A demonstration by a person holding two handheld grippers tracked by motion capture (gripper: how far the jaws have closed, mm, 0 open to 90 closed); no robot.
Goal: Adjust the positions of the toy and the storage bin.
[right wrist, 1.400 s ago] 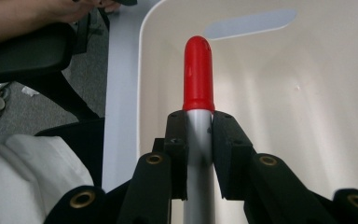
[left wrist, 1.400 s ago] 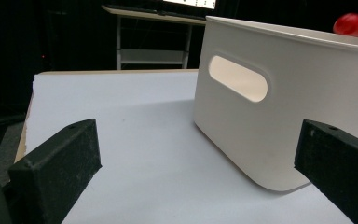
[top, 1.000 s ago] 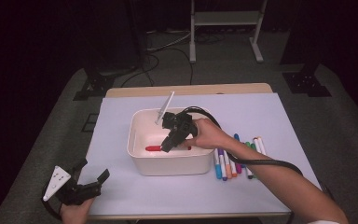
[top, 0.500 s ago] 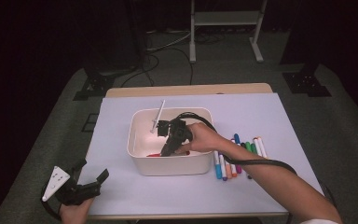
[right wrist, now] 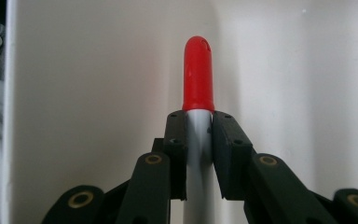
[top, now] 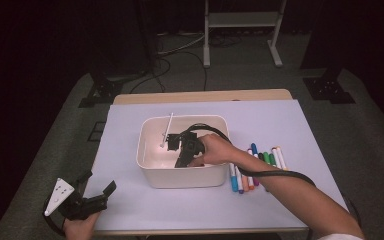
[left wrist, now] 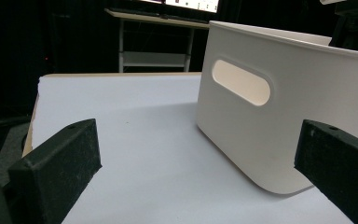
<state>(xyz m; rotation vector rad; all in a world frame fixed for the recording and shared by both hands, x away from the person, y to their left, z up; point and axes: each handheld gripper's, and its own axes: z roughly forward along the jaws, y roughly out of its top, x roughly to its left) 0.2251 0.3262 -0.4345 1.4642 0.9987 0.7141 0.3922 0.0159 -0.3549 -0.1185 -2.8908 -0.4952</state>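
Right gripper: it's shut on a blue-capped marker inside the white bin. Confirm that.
Not quite: the cap is red, not blue. The right gripper view shows the right gripper shut on a red-capped marker inside the white bin.

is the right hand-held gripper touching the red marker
Touching: the right gripper view shows the right hand-held gripper clamped on the red marker, pads against its grey barrel.

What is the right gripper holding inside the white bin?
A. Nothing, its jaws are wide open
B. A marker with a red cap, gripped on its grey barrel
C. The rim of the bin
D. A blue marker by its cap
B. In the right gripper view, the right gripper has its jaws closed on the grey barrel of the red-capped marker, with the white bin wall behind it.
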